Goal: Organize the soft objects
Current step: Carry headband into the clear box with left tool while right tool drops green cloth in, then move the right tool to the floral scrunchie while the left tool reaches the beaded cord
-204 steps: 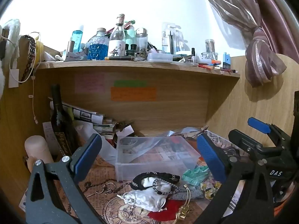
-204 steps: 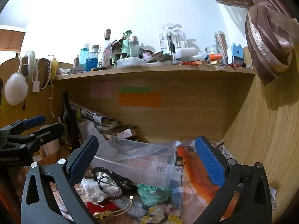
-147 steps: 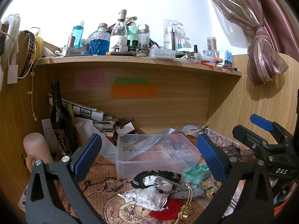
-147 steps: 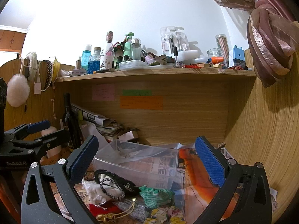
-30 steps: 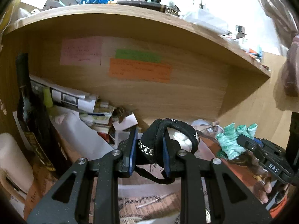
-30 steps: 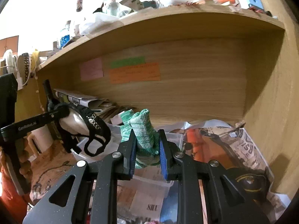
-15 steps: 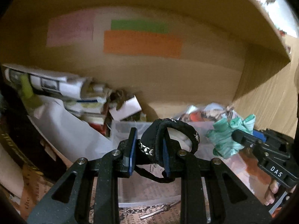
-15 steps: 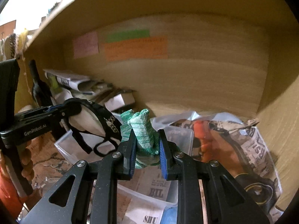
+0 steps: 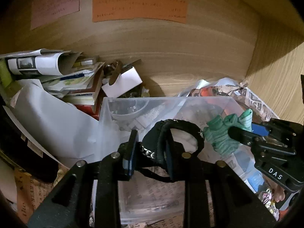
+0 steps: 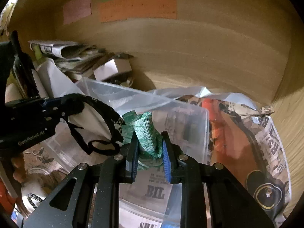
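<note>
Both grippers have advanced over the clear plastic bin [image 9: 114, 117], so each load can drop inside. Nearest, the left gripper [image 9: 150, 157] is clamped on the black-trimmed pouch [image 9: 171, 131]; just beside it, the right gripper [image 10: 149, 155] pinches the green knitted sock [image 10: 146, 133]. Behind lie stacked papers [image 9: 47, 66] and sticky notes [image 9: 138, 7].

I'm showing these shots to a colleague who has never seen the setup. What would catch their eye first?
Two clamped grippers dominate: the left gripper pinches a black-trimmed white fabric pouch, and the right gripper squeezes a bunched green knitted sock. Both hang over the clear plastic storage box at centre. Behind, pink, green and orange paper notes stand out on the wooden back panel.
</note>
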